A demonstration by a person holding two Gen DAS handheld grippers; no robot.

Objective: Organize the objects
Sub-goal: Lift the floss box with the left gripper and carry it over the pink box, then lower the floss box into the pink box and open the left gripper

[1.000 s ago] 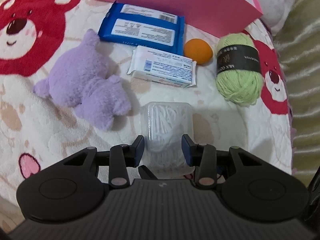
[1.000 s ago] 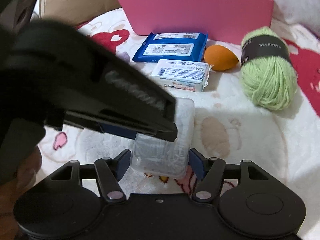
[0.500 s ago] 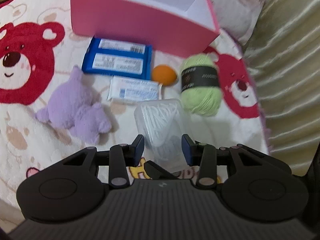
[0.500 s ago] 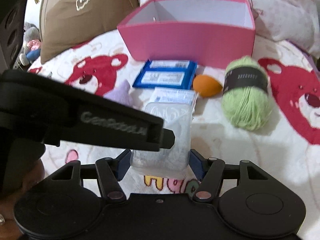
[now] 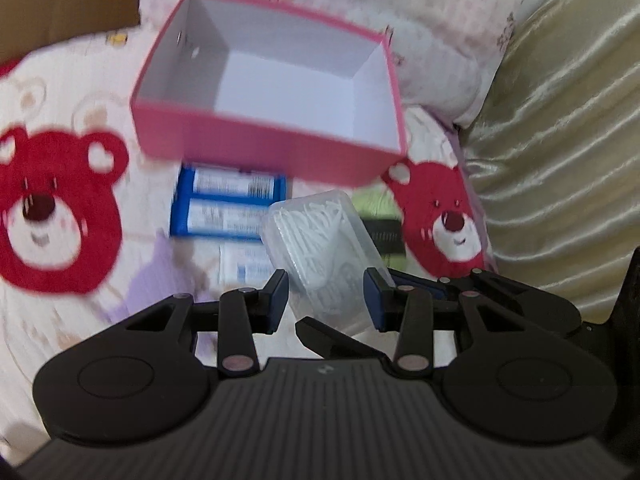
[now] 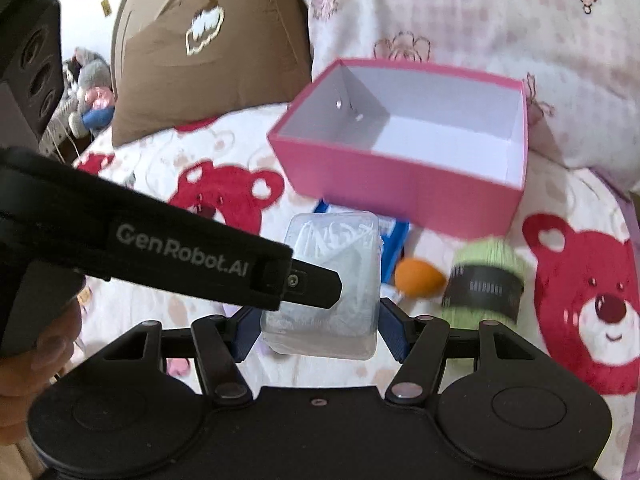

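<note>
A clear plastic box of white floss picks point(image 5: 324, 252) is held up in the air between both grippers. My left gripper point(image 5: 325, 300) is shut on its sides. My right gripper point(image 6: 318, 330) is shut on the same box point(image 6: 336, 276) from the other side; the left gripper's body point(image 6: 160, 248) crosses that view. The open pink box point(image 5: 272, 92) with a white inside stands beyond, also in the right wrist view point(image 6: 408, 148). Below lie a blue wipes pack point(image 5: 224, 204), a white pack point(image 5: 244, 268), an orange sponge point(image 6: 418, 276), green yarn point(image 6: 484, 284) and a purple plush point(image 5: 156, 280).
A bear-print blanket point(image 5: 60, 208) covers the bed. A pale pillow point(image 5: 440, 28) lies behind the pink box. A brown cushion point(image 6: 208, 52) stands at the back left. A shiny beige drape point(image 5: 560, 140) falls along the right edge.
Both grippers have lifted the floss box off the blanket and carried it up and forward towards the pink box, whose inside now shows.
</note>
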